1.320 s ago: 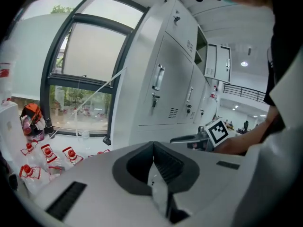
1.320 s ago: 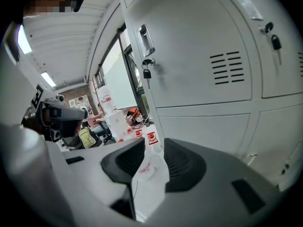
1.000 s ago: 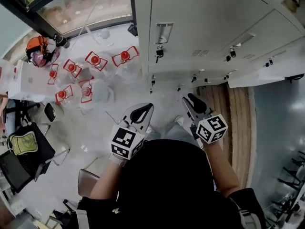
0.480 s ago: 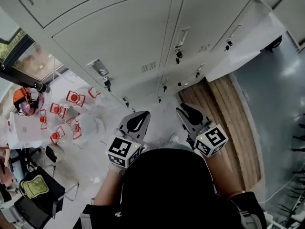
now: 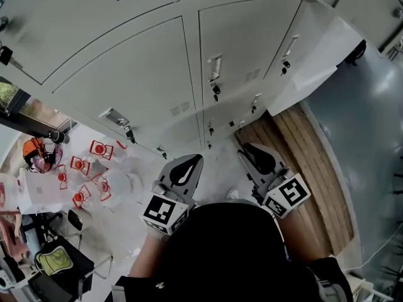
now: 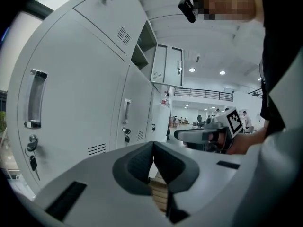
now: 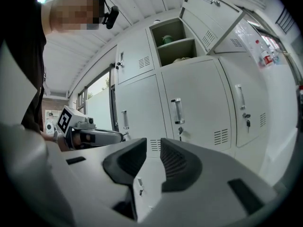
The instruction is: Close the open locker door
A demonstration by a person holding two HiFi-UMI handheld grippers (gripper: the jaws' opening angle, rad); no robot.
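Observation:
A row of pale grey lockers [image 5: 145, 74] stands in front of me. In the right gripper view one upper compartment [image 7: 173, 41] is open with greenish things on its shelves, its door [image 7: 213, 15] swung out to the right. The left gripper view shows that door [image 6: 168, 72] edge-on. In the head view a pale door panel [image 5: 315, 61] juts out from the row at upper right. My left gripper [image 5: 187, 163] [image 6: 153, 155] is held low before the lockers with its pads touching, holding nothing. The right gripper [image 5: 253, 154] [image 7: 154, 157] beside it has a narrow empty gap between its pads.
Keys hang from the locks under the door handles [image 5: 216, 90]. A table with red-and-clear items [image 5: 94, 168] and an orange helmet [image 5: 34, 153] is at the left. A chair with a yellow-green bag [image 5: 53, 260] is lower left. A wooden floor strip [image 5: 308, 162] runs along the lockers' foot.
The head view has swung away from the window and table toward the lockers, which now fill the upper frame. Both grippers stay held out in front, the same way as before.

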